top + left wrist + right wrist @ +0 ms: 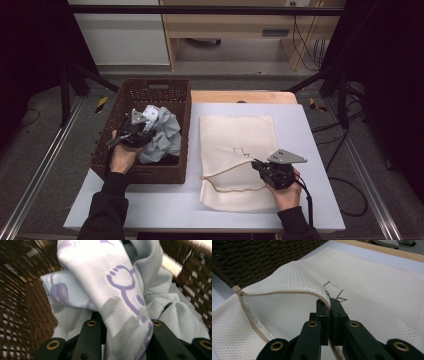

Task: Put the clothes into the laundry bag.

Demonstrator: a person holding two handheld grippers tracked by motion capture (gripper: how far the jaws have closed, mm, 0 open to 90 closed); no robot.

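A dark woven basket (130, 95) at the table's left holds crumpled pale clothes (162, 137). My left gripper (142, 131) reaches into it and is shut on a white cloth with purple print (117, 287), pinched between the jaws. Grey-blue fabric (175, 315) lies behind it. A cream mesh laundry bag (240, 135) lies flat on the white table top. My right gripper (256, 166) is shut on the bag's zipper edge (287, 293) and lifts the upper layer, so the mouth gapes a little.
The basket wall (262, 257) stands just left of the bag. White table surface (165, 200) lies in front of both. Metal rails (45, 165) run along the table's sides, and a wooden cabinet stands beyond the far edge.
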